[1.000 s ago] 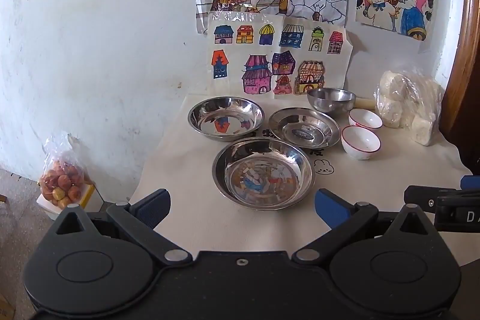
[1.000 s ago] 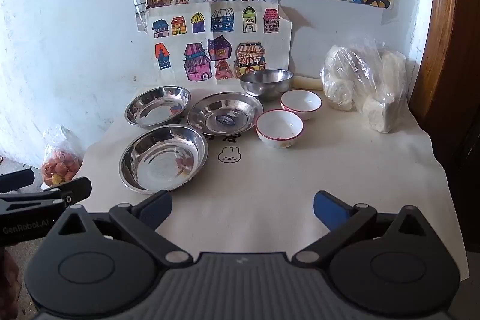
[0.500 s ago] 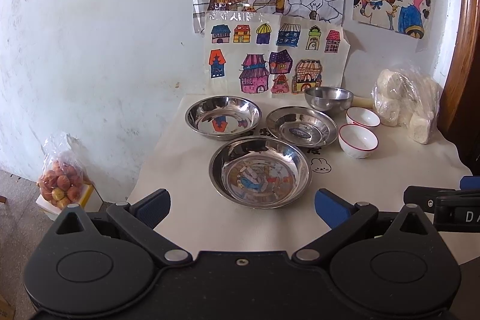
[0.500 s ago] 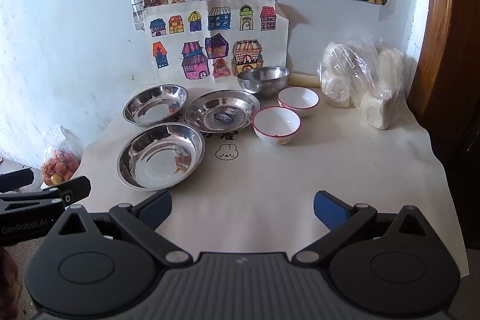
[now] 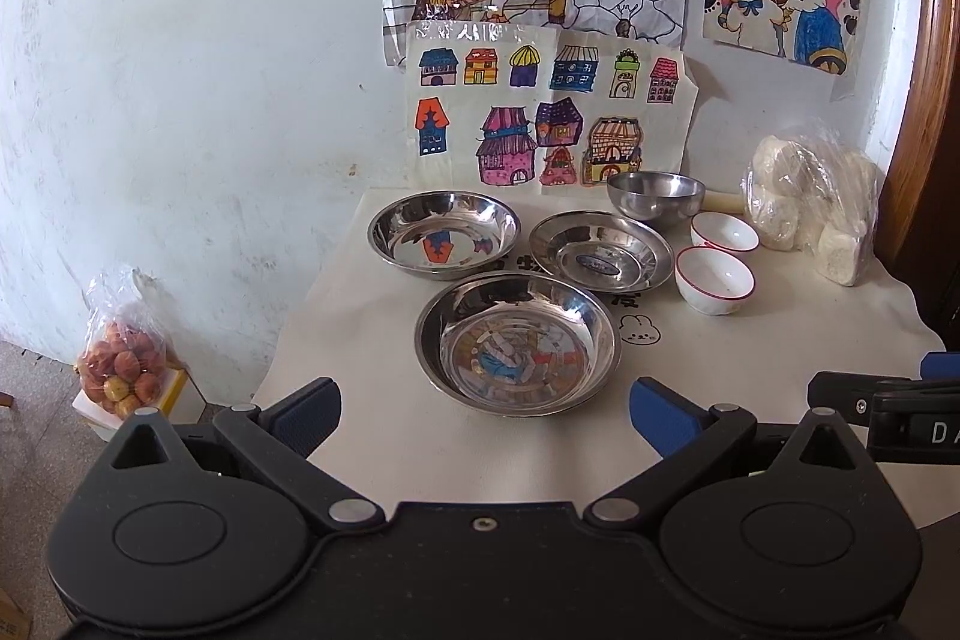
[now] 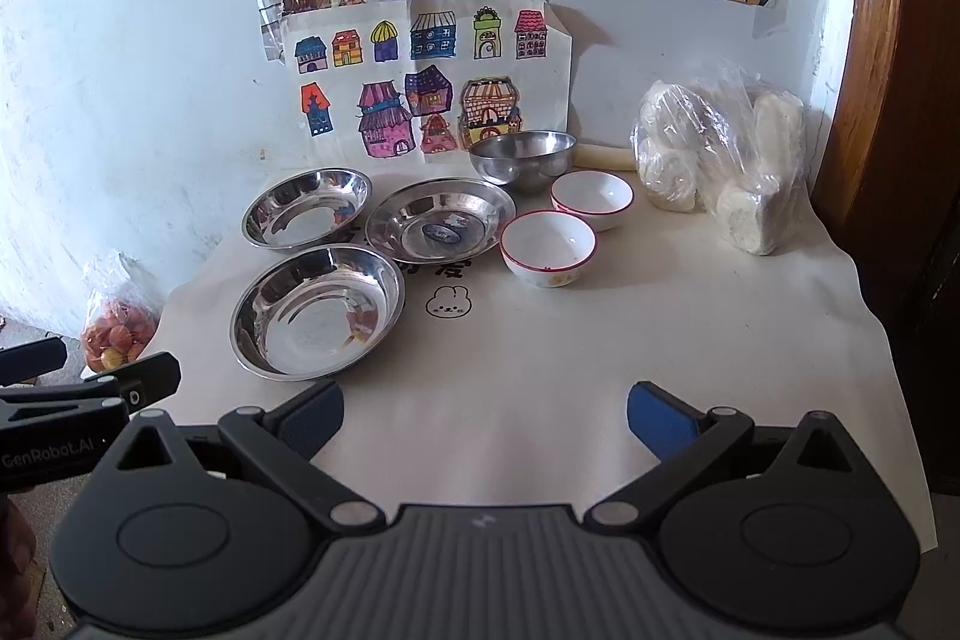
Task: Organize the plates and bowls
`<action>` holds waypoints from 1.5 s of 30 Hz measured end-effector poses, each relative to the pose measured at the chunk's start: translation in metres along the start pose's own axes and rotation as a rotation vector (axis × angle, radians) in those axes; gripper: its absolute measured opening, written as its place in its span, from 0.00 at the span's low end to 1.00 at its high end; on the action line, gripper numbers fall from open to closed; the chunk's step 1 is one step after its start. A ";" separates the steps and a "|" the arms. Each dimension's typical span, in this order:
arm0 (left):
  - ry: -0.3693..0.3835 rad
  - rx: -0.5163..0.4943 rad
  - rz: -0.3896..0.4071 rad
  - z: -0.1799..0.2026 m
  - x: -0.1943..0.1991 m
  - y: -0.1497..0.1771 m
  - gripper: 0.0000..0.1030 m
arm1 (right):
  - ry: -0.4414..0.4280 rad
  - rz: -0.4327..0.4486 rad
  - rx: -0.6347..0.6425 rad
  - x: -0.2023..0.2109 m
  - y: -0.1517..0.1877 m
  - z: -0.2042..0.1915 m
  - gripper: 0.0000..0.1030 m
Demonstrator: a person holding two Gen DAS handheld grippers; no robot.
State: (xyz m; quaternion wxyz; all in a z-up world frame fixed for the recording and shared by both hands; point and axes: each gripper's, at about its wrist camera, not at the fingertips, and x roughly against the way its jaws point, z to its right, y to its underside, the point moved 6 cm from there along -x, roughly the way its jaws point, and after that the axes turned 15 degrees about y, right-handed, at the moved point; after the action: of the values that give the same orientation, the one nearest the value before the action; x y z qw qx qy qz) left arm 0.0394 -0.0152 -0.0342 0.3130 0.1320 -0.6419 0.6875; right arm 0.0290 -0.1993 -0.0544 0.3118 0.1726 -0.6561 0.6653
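Observation:
Three steel plates lie on the cloth-covered table: a near one, a far left one and a flatter middle one. A steel bowl stands at the back. Beside it stand two white red-rimmed bowls, one nearer and one farther. My left gripper is open in front of the near plate, holding nothing. My right gripper is open over bare cloth, well short of the white bowls.
A clear bag of white buns sits at the back right by a wooden door frame. A bag of fruit rests on a box on the floor left of the table. Drawings hang on the wall.
Both grippers have drawn back and risen slightly, so the dishes sit a little farther off. No dish has moved and both grippers stay open.

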 end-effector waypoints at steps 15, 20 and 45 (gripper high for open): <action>0.001 -0.001 0.000 0.000 0.000 0.000 0.99 | 0.000 -0.004 0.000 -0.001 0.001 0.000 1.00; 0.002 -0.001 -0.002 -0.001 -0.001 0.002 0.99 | 0.001 -0.004 0.000 -0.001 0.000 -0.001 1.00; -0.002 0.012 -0.031 -0.013 -0.008 0.006 0.99 | 0.009 -0.016 0.010 -0.006 0.000 -0.010 1.00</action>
State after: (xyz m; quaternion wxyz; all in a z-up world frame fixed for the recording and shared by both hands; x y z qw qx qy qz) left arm 0.0447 -0.0048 -0.0459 0.3223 0.1446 -0.6359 0.6862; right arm 0.0352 -0.1902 -0.0585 0.3192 0.1763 -0.6499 0.6668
